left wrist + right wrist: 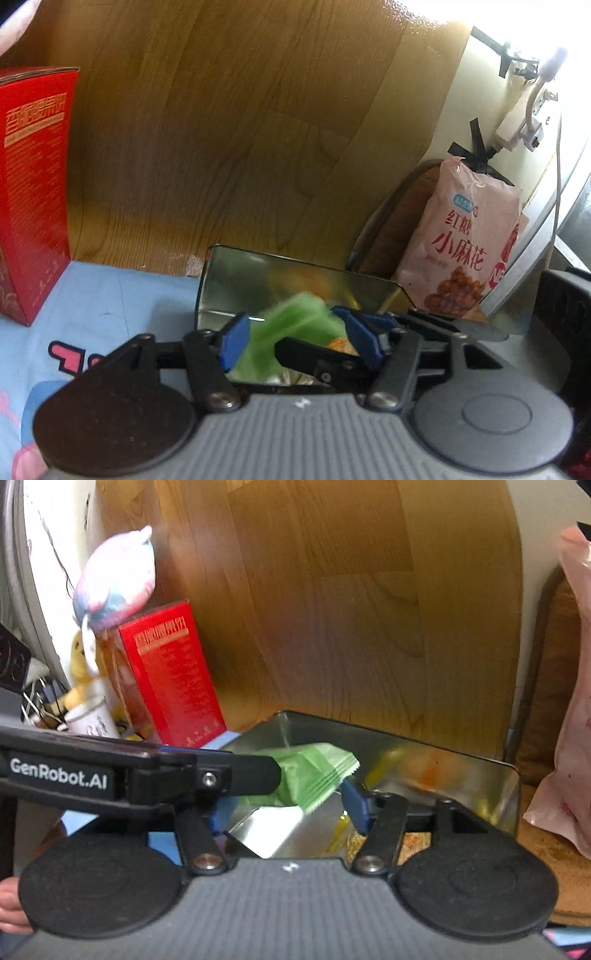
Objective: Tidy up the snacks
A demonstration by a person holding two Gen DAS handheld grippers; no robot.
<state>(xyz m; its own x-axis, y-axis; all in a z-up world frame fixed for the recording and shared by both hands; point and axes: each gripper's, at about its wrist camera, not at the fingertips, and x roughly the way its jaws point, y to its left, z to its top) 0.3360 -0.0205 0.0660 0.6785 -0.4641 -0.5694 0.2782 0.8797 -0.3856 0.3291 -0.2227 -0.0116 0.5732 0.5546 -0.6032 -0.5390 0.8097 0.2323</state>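
- Wood-grain panel (221,129) forms the backdrop, with a pale blue cloth printed in pink (110,295) spread below it.
- Left gripper (297,336): its blue-padded jaws are clamped on a stack of green foil snack packets (291,325), one pad against each side.
- Right gripper (288,808): its jaws stand apart on either side of the same green stack. The left gripper's black arm hides one pad, so I cannot tell whether they press on it.
- From the left wrist, one of the right gripper's black fingers (314,354) shows just beneath the packets.
- The green packets hang above an open, shiny silver metal tin (229,273), which holds blurred orange and yellow wrappers.
- A tall red cardboard box with gold lettering (33,184) stands on the cloth, well to the left of the tin.
- A pink plastic bag with red Chinese characters (465,243) stands upright just right of the tin.
- A pastel pink and blue plush toy (114,587) sits on top of the red box.
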